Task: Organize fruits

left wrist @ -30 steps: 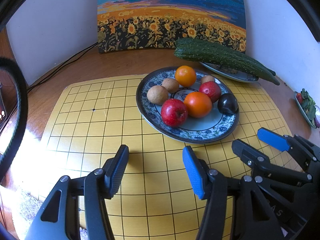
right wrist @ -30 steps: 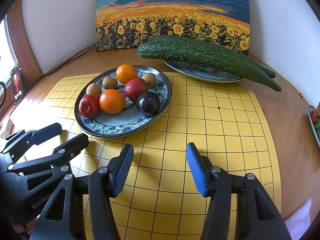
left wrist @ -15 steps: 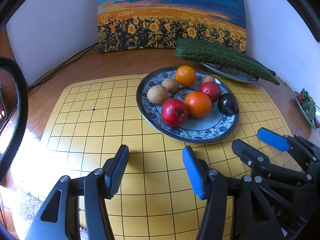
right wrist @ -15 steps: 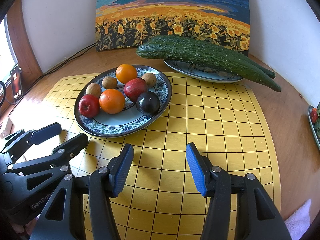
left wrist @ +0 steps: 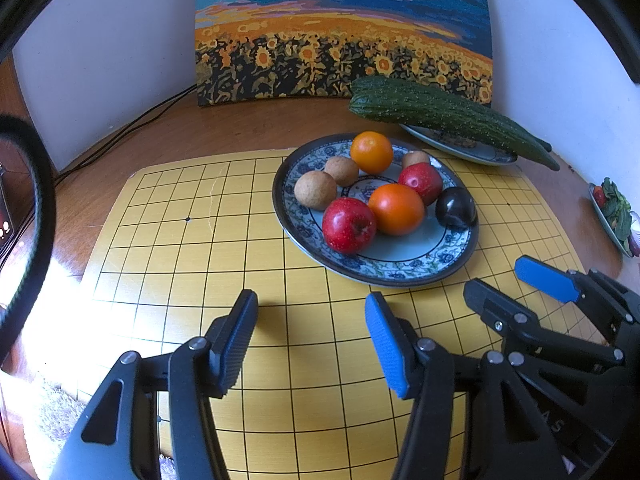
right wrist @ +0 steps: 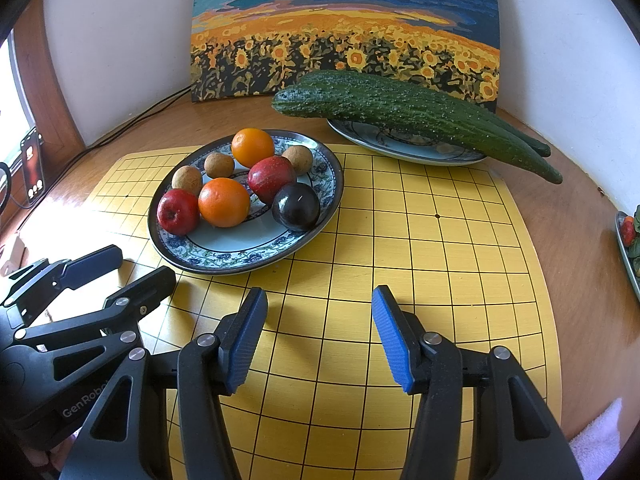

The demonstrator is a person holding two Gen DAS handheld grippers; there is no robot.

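Note:
A blue-patterned plate (left wrist: 400, 270) (right wrist: 256, 258) on the yellow grid mat holds two oranges (left wrist: 396, 209) (right wrist: 253, 147), two red apples (left wrist: 349, 225) (right wrist: 178, 212), a dark plum (left wrist: 455, 207) (right wrist: 296, 207) and three brown kiwis (left wrist: 315, 190). My left gripper (left wrist: 310, 340) hovers over the mat in front of the plate, open and empty. My right gripper (right wrist: 318, 340) hangs open beside it, to the right of the plate, also empty. Each gripper shows in the other's view, the right gripper (left wrist: 520, 292) and the left gripper (right wrist: 128, 268).
Two long green cucumbers (right wrist: 400, 108) (left wrist: 440, 114) lie on a second plate (right wrist: 400, 146) behind. A sunflower painting (left wrist: 340, 40) leans on the wall. A dish of vegetables (left wrist: 612, 216) sits at the right edge. Cables (left wrist: 132, 124) run along the back left; a phone (right wrist: 32, 164) stands far left.

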